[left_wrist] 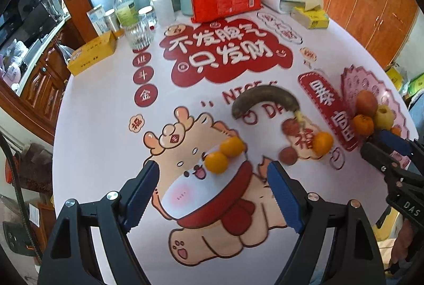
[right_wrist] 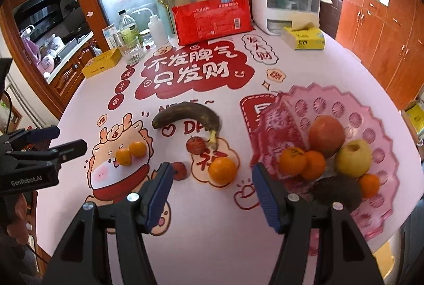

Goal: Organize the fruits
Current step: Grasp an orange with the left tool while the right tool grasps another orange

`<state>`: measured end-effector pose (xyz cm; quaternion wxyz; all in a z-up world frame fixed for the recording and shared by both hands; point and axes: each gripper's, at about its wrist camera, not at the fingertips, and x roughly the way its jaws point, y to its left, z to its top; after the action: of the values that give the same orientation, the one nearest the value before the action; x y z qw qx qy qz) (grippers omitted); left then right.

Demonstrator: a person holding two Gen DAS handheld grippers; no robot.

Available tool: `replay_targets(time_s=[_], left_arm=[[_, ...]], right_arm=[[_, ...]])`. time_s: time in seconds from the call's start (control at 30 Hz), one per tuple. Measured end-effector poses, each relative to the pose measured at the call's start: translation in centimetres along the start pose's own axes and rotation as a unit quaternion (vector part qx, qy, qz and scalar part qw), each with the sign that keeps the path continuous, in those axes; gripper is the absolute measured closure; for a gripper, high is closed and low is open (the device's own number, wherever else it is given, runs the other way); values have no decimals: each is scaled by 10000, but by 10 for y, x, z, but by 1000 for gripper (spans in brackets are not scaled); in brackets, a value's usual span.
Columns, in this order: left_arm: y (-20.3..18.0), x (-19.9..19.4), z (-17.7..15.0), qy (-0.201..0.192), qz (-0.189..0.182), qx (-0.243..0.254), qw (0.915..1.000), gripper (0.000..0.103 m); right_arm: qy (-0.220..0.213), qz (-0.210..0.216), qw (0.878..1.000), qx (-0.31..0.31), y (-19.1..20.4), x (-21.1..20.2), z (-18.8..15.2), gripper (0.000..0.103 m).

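A: Fruits: how far along?

B: Pink tray, right, holds some. Left on my bench: banana, orange, two mandarins. My left claw and right claw stand apart, empty.

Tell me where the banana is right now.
The banana lies on the table mid-frame in the right wrist view, left of the pink tray, its stem beside a small red fruit.

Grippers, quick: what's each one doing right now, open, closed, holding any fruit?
Left gripper: open, nothing held, above the two small oranges.
Right gripper: open, nothing held, over the table near the single orange.
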<state>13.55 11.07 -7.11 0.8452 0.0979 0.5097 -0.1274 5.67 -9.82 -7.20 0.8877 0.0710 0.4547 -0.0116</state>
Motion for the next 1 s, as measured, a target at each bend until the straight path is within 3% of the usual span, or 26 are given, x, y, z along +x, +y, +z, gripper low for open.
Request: replay_targets(time_s=[0.23, 0.53, 1.0], left_arm=[[14, 45, -10, 292, -313, 92, 9990, 21], [16, 87, -13, 313, -634, 48, 9975, 23], [5, 109, -16, 235, -656, 260, 9972, 36]], right_arm=[[122, -130, 9992, 362, 12, 23, -16, 41], [163, -481, 9935, 1019, 11, 51, -39, 41], [73, -1017, 9796, 1733, -6, 82, -41, 41]])
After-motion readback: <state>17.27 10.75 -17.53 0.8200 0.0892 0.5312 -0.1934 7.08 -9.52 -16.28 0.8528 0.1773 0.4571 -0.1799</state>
